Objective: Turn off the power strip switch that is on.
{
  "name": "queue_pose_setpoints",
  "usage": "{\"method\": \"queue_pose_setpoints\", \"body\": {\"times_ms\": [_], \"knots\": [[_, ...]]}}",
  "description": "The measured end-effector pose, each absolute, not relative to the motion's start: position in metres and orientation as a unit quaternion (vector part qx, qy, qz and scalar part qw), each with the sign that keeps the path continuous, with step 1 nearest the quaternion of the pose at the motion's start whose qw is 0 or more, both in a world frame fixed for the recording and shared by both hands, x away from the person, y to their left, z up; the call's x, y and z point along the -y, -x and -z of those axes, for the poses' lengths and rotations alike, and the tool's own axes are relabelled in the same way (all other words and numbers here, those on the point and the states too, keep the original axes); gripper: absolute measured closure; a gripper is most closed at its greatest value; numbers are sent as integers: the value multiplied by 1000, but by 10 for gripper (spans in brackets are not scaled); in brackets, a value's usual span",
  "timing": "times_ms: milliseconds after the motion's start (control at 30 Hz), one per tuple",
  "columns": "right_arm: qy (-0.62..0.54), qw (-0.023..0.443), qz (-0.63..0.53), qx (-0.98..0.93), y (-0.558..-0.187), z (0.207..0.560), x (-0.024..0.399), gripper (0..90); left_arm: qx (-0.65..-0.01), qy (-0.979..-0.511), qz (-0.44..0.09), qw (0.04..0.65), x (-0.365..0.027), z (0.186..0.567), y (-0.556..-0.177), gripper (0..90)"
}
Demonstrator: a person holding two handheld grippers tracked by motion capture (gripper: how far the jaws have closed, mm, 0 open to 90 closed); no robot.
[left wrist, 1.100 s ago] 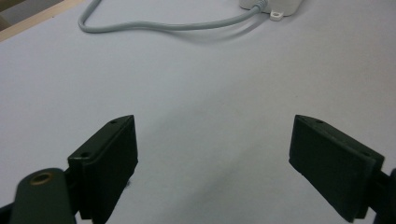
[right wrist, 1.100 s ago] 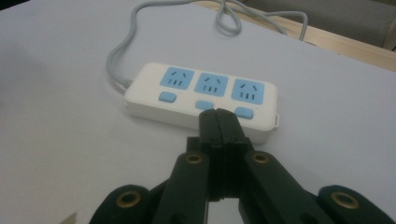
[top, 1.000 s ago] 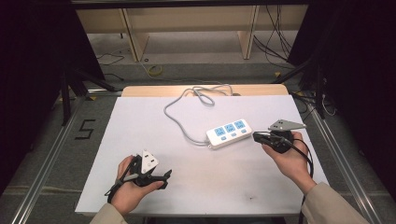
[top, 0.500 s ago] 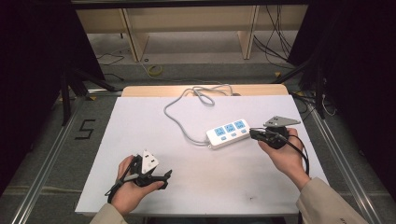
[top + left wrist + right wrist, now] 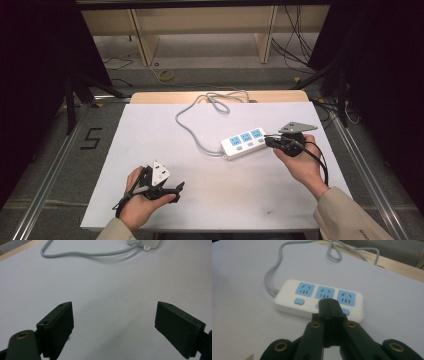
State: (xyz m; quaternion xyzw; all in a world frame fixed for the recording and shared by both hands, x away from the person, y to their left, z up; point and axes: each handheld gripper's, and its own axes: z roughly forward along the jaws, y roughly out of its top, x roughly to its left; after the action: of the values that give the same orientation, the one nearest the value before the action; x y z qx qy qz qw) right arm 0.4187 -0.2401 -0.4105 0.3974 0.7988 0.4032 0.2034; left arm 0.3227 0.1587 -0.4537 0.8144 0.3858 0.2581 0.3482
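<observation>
A white power strip point(image 5: 244, 142) with three blue sockets lies right of the table's middle, and its grey cable point(image 5: 187, 127) loops toward the back edge. My right gripper point(image 5: 268, 141) is shut with nothing between the jaws, its tips at the strip's right end. In the right gripper view the closed tips point(image 5: 329, 302) sit over the row of blue buttons on the strip point(image 5: 287, 293), at the middle one. My left gripper point(image 5: 176, 191) rests near the front left of the table. Its jaws point(image 5: 115, 325) stand wide open over bare table, empty.
A white sheet point(image 5: 150, 130) covers the table, with a wooden strip point(image 5: 150, 97) along the back edge where the cable point(image 5: 222, 100) coils. Beyond the table are wooden shelf legs point(image 5: 265, 40) and loose cables on the floor. A "5" mark point(image 5: 91, 138) is on the floor at left.
My right gripper has edged a little left toward the end of the power strip. The left gripper has stayed where it was.
</observation>
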Motion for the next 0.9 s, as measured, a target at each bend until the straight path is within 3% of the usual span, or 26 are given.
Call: {"method": "queue_pose_setpoints", "body": {"times_ms": [900], "knots": [[-402, 196, -397, -802, -433, 413, 229, 900, -388, -812, -259, 350, -158, 453, -322, 152]]}}
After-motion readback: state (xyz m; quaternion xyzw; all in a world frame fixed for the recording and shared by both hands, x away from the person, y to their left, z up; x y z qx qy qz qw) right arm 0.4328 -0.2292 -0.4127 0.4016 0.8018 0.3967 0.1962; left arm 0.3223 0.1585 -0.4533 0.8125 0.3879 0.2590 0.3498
